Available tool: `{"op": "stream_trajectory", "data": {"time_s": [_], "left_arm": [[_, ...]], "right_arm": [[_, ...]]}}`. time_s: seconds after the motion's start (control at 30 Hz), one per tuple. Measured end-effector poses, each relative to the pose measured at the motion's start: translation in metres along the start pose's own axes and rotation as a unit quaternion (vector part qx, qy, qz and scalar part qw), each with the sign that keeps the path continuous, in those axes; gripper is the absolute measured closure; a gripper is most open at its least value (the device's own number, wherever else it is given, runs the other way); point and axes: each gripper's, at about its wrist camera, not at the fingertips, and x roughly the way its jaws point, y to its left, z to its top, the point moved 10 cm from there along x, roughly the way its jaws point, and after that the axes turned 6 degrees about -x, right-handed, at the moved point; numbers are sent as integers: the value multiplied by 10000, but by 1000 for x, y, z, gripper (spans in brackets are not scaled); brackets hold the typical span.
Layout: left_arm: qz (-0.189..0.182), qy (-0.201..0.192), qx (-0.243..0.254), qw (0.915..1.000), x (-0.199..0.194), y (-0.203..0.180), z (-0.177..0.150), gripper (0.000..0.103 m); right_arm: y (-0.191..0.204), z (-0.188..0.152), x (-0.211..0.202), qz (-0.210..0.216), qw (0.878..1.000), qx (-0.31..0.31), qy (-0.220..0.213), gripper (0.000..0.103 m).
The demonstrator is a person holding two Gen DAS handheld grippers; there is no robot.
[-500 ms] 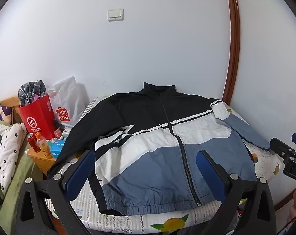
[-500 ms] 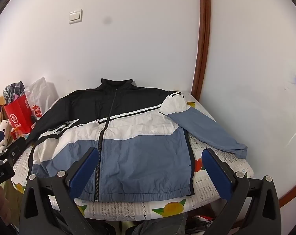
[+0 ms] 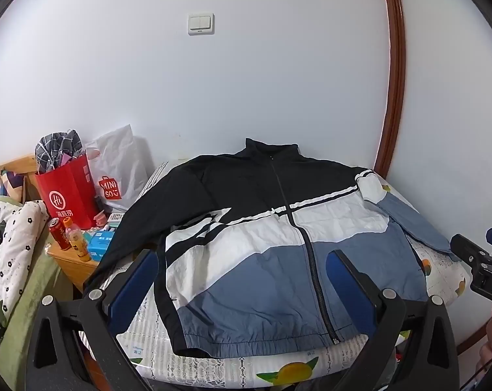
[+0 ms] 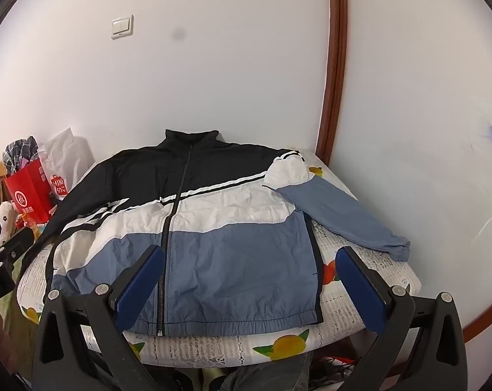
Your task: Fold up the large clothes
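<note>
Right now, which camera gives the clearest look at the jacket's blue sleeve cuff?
The right wrist view: the blue sleeve lies fully visible down to its gathered cuff. In the left wrist view the same sleeve is foreshortened, its end hidden behind the right gripper.

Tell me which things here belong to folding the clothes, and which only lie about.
Belong to the job:
jacket, spread flat, zipped
bed under it
left gripper, open
right gripper, open

Only lying about:
red bag
white bag
red can
light switch

White wall (image 3: 246,97), wooden trim (image 3: 396,75), light switch (image 3: 200,24)
</note>
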Motion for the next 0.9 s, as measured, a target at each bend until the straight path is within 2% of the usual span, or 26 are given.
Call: {"op": "stream_trajectory", "data": {"time_s": [0.9], "left_arm": [[10, -6, 25, 10000, -5, -1, 7, 0]], "right_arm": [[-1, -2, 2, -55, 10000, 45, 59, 0]]}}
